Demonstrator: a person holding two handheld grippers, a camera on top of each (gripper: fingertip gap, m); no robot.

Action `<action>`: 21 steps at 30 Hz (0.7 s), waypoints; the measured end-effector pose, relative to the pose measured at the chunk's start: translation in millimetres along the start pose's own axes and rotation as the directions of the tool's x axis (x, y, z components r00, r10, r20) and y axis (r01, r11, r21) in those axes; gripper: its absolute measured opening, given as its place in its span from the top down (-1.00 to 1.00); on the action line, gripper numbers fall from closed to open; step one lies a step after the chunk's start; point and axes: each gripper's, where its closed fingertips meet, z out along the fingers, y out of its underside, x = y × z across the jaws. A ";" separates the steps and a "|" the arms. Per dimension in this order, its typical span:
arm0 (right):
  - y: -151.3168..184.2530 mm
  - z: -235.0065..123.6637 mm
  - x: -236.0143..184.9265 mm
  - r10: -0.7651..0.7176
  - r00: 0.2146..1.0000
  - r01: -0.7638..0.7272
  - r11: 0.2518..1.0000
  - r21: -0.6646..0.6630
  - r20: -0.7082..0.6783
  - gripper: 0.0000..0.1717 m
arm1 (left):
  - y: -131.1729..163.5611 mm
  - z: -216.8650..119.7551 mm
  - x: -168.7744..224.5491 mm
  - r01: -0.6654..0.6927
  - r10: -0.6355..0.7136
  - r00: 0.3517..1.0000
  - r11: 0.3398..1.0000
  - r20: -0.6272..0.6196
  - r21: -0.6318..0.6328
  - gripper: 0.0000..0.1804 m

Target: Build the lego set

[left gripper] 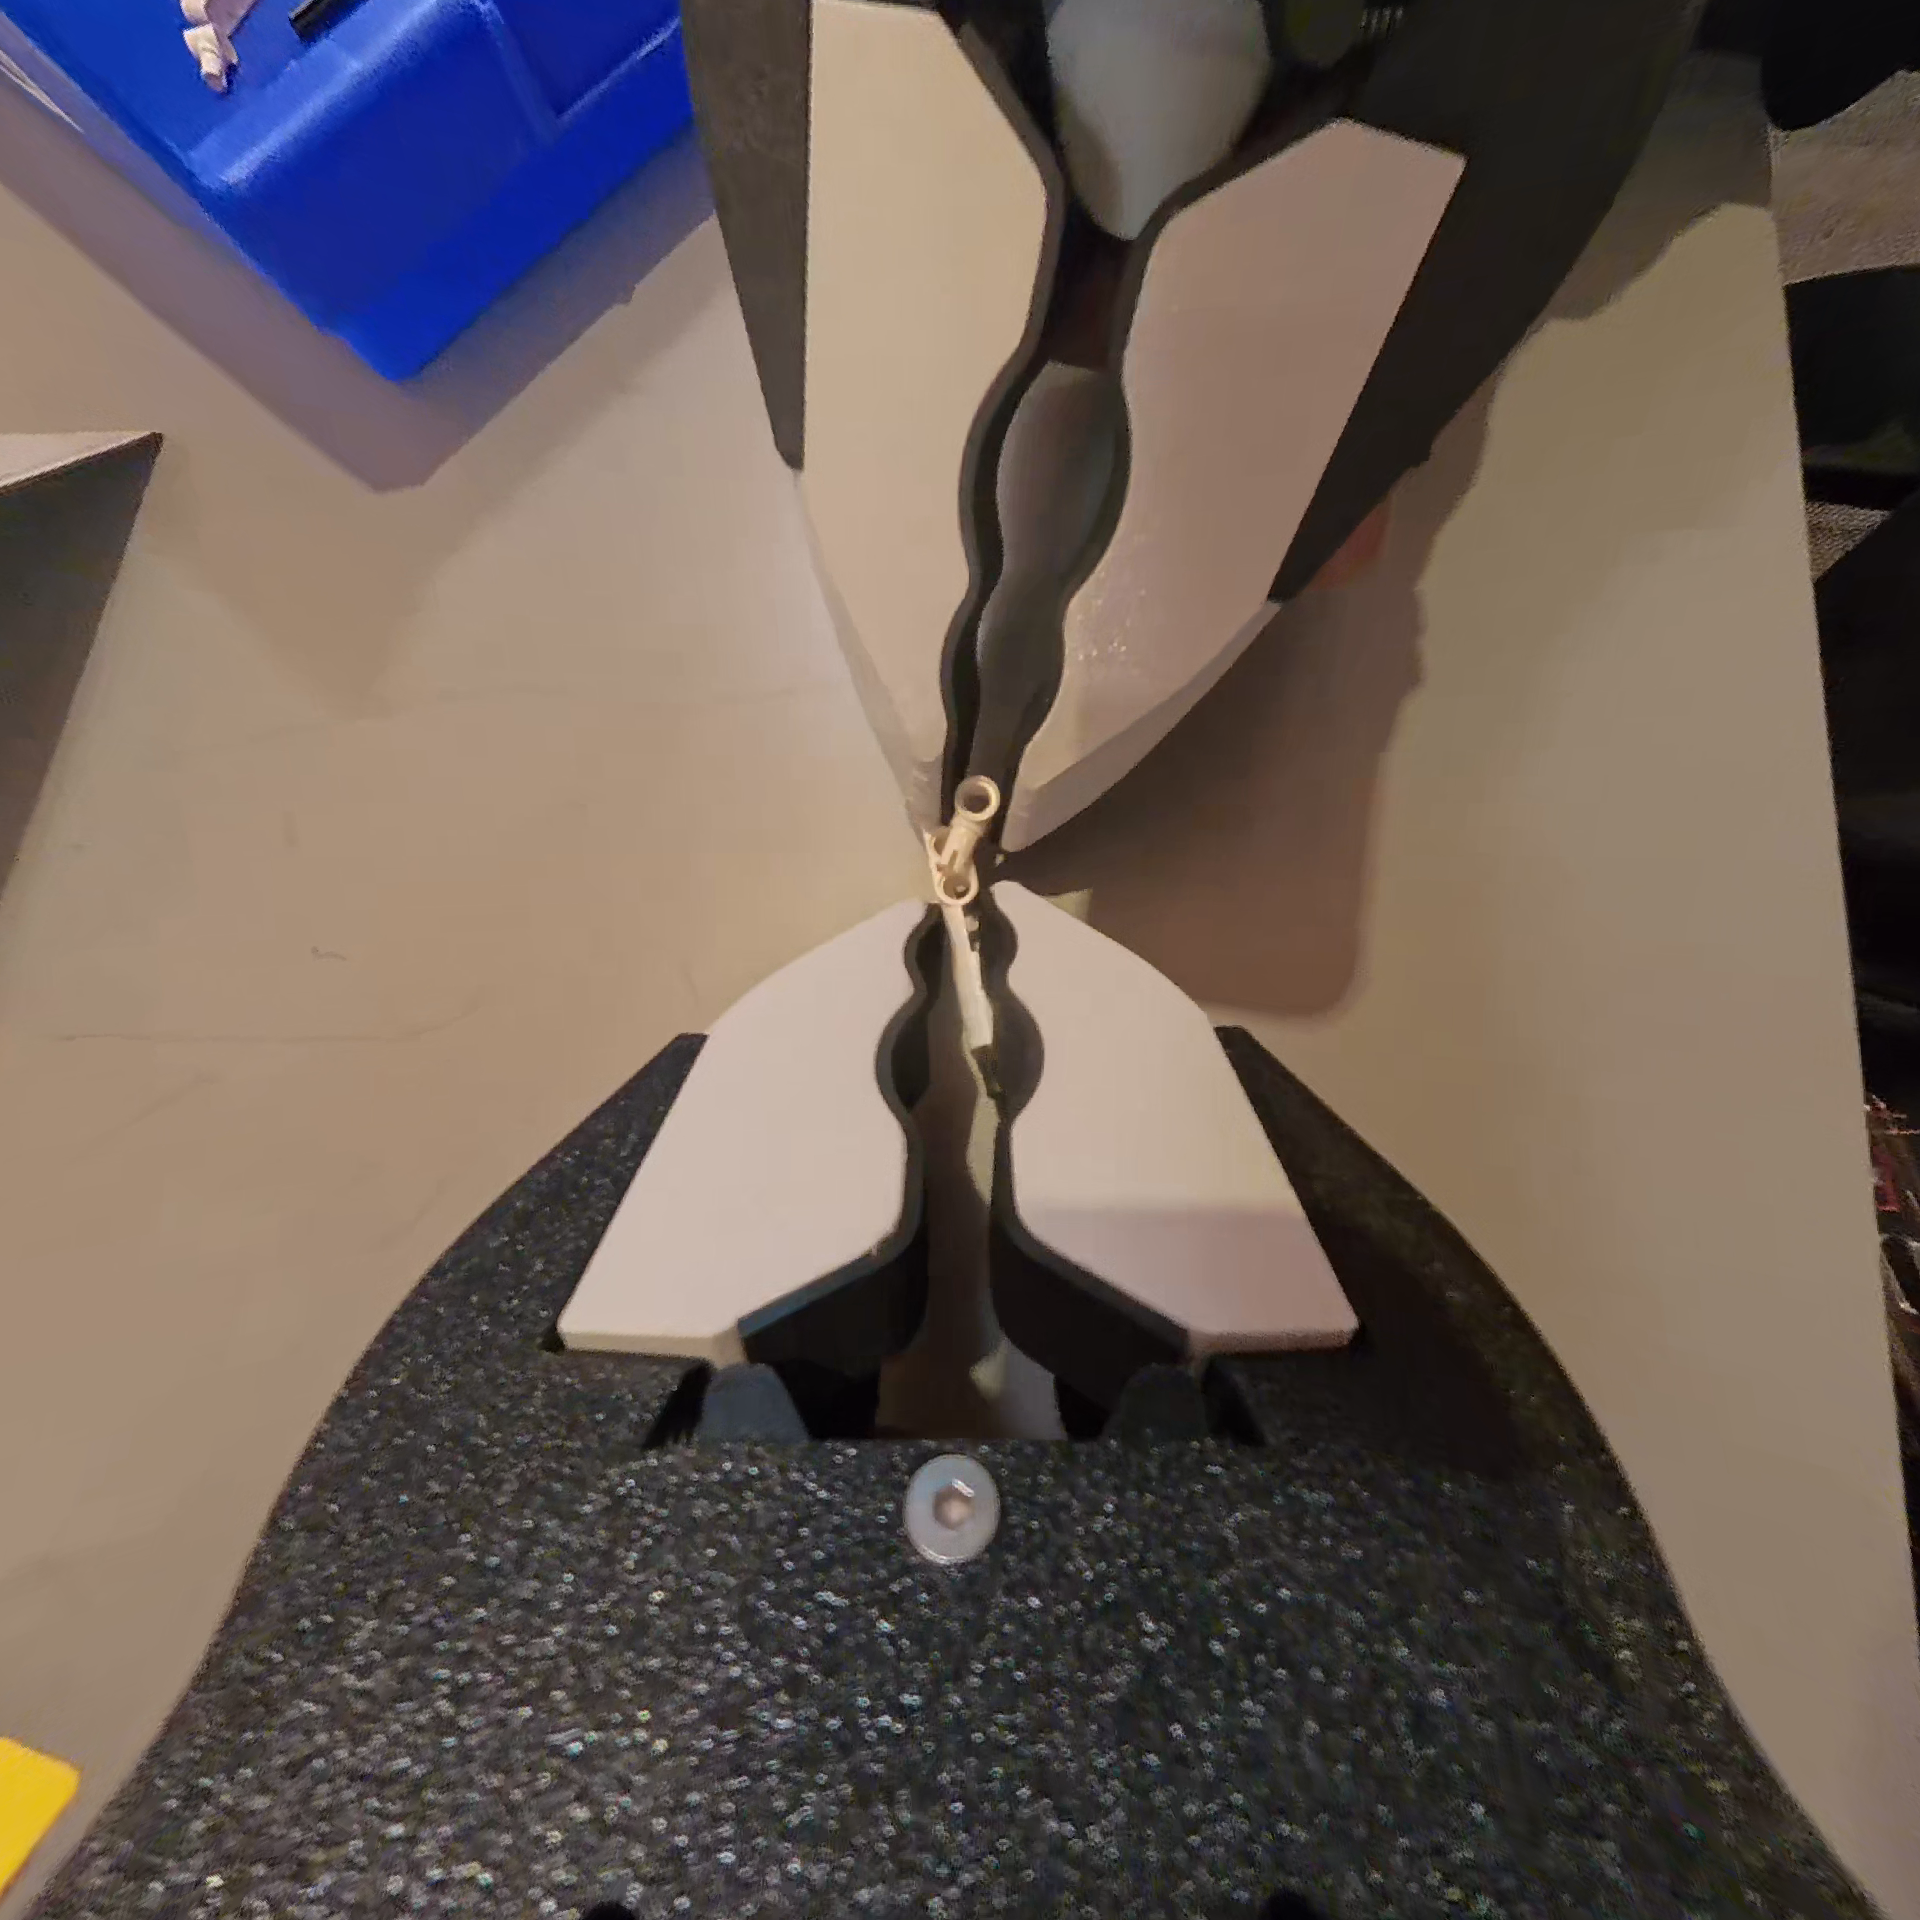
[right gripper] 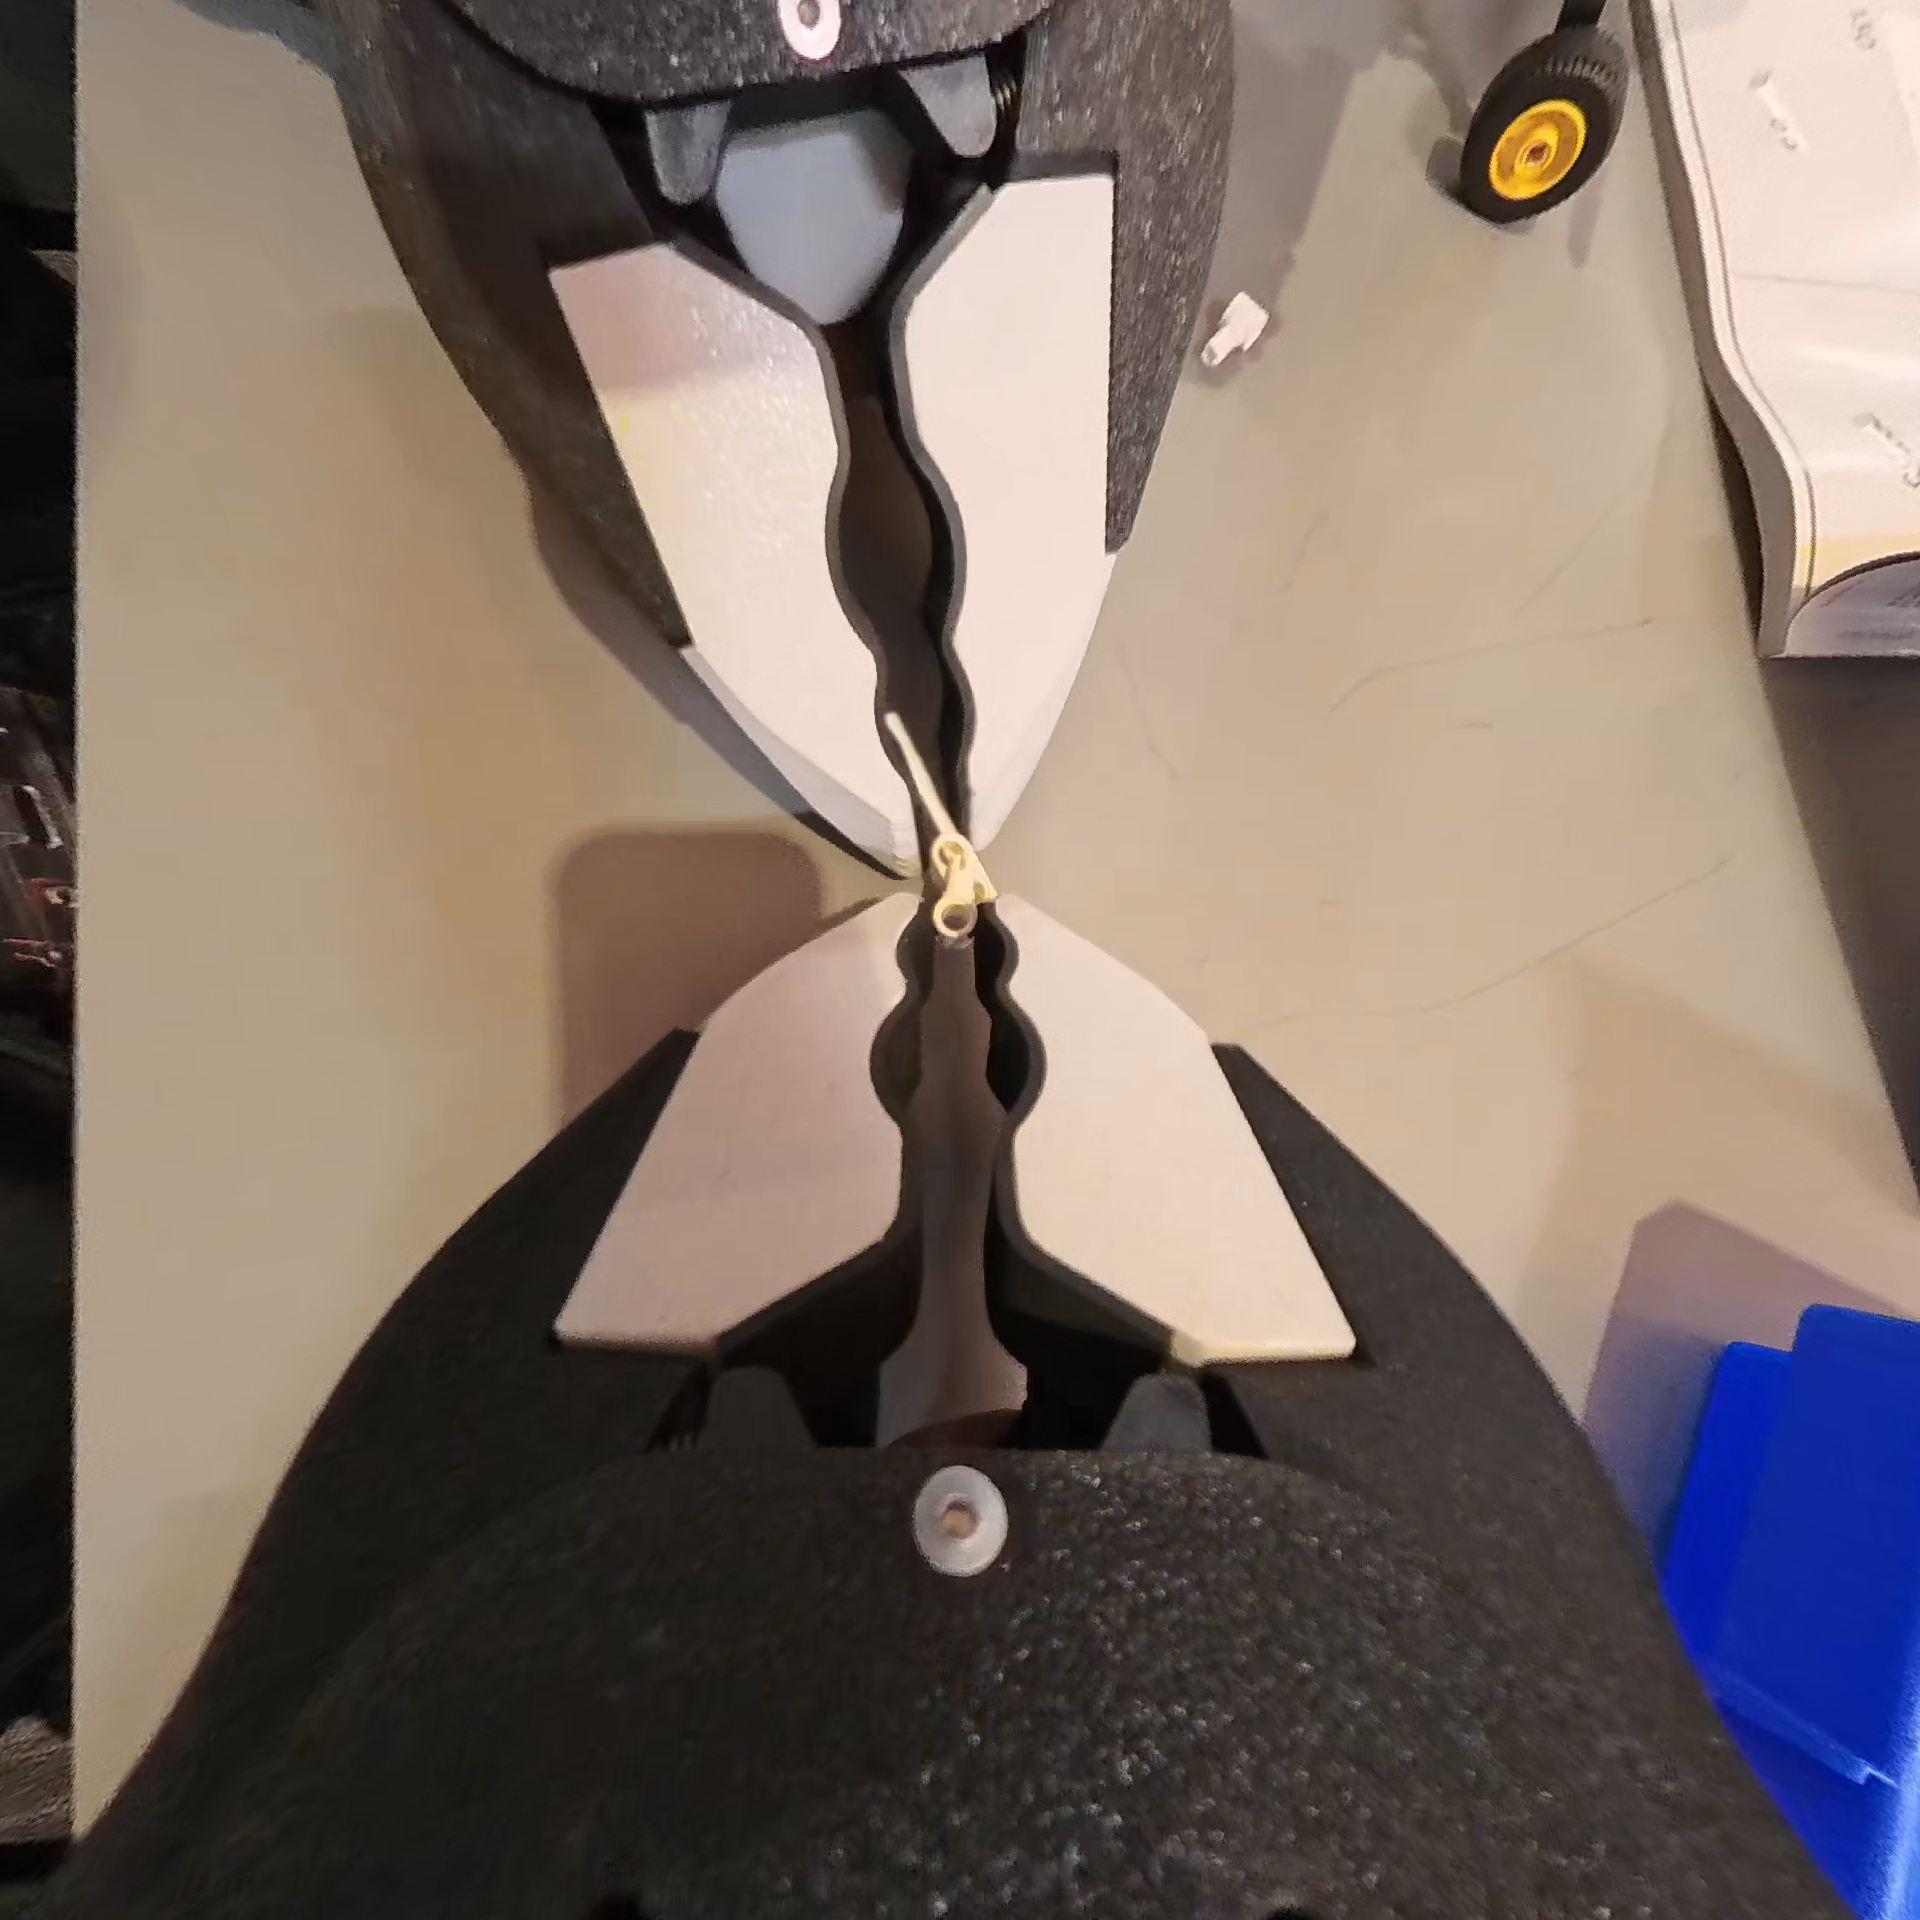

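My two grippers meet tip to tip above a beige table (left gripper: 416, 831). My left gripper (left gripper: 961, 916) is shut on a thin whitish rod (left gripper: 971, 987) that runs between its pads and sticks out at the tips. A small beige connector with round holes (left gripper: 956, 847) sits on the rod's end. My right gripper (right gripper: 956, 923) is shut on this beige connector (right gripper: 956, 883), pinched at its fingertips. In the left wrist view the right gripper (left gripper: 975, 816) comes down from the top. In the right wrist view the left gripper (right gripper: 940, 831) comes from the top with the rod (right gripper: 912, 764) in it.
A blue plastic bin (left gripper: 364, 156) stands at the far left, and shows in the right wrist view (right gripper: 1818, 1558). A black wheel with a yellow hub (right gripper: 1532, 156), a small white part (right gripper: 1236, 327) and a paper booklet (right gripper: 1818, 312) lie beyond. A dark box (left gripper: 62, 582) sits left. The grippers are tip to tip, or close to it.
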 end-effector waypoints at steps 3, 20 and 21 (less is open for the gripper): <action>1.2 -0.9 0.1 0.022 1.000 -0.022 1.000 -0.016 0.008 0.92 | 0.0 0.0 -0.5 -0.018 0.019 1.000 1.000 0.019 -0.012 0.93; 9.8 -2.2 2.7 -0.137 0.974 0.182 0.948 -0.262 0.181 0.92 | -1.6 2.7 1.7 0.006 -0.007 0.997 1.000 -0.078 -0.015 0.93; 9.6 -1.7 3.1 -0.142 0.973 0.188 0.945 -0.266 0.183 0.92 | -1.4 2.4 1.4 0.008 -0.009 0.997 1.000 -0.078 -0.013 0.93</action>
